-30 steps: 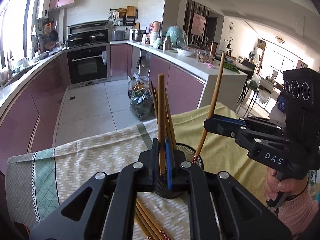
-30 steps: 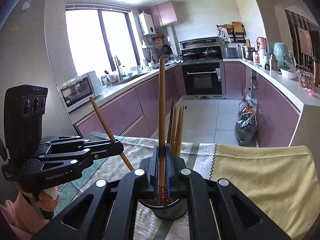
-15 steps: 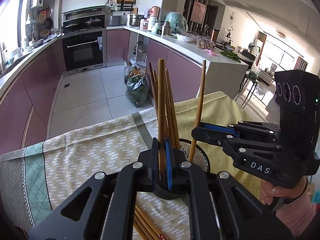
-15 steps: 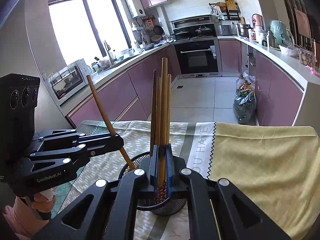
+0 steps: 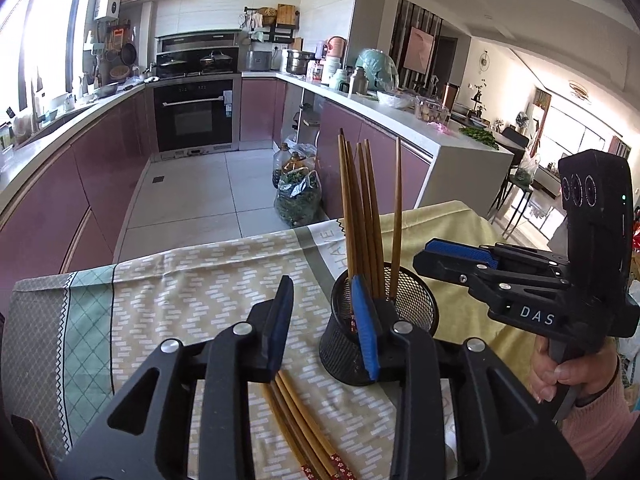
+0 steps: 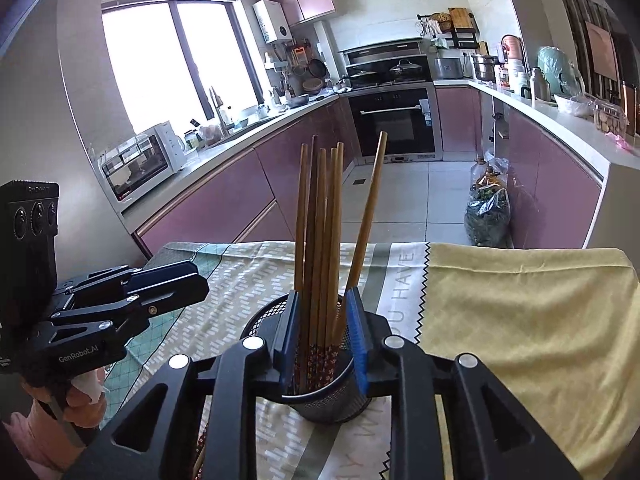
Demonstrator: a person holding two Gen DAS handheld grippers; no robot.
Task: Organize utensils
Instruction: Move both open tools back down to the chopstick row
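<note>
A black mesh cup (image 5: 416,312) (image 6: 332,404) stands on the patterned tablecloth (image 5: 180,300) with several wooden chopsticks (image 5: 362,208) (image 6: 320,220) upright in it; one (image 6: 366,216) leans to the right. My left gripper (image 5: 321,292) is just left of the cup; its jaws are opening with only cloth between them. More chopsticks (image 5: 300,420) lie loose on the cloth under it. My right gripper (image 6: 323,300) hovers over the cup's near rim. Its jaws are opening, with the standing chopsticks between the pads but untouched. Each gripper shows in the other's view (image 5: 440,258) (image 6: 192,280).
The table's far edge drops to a tiled kitchen floor. A bag of greens and bottles (image 5: 298,196) sit on the floor by the purple cabinets. A person's hand (image 5: 560,372) in a pink sleeve holds the right gripper's handle.
Both grippers were shut on one chopstick each; both have opened and let go. Those chopsticks now stand in the cup. The left gripper sank and shifted left of the cup.
</note>
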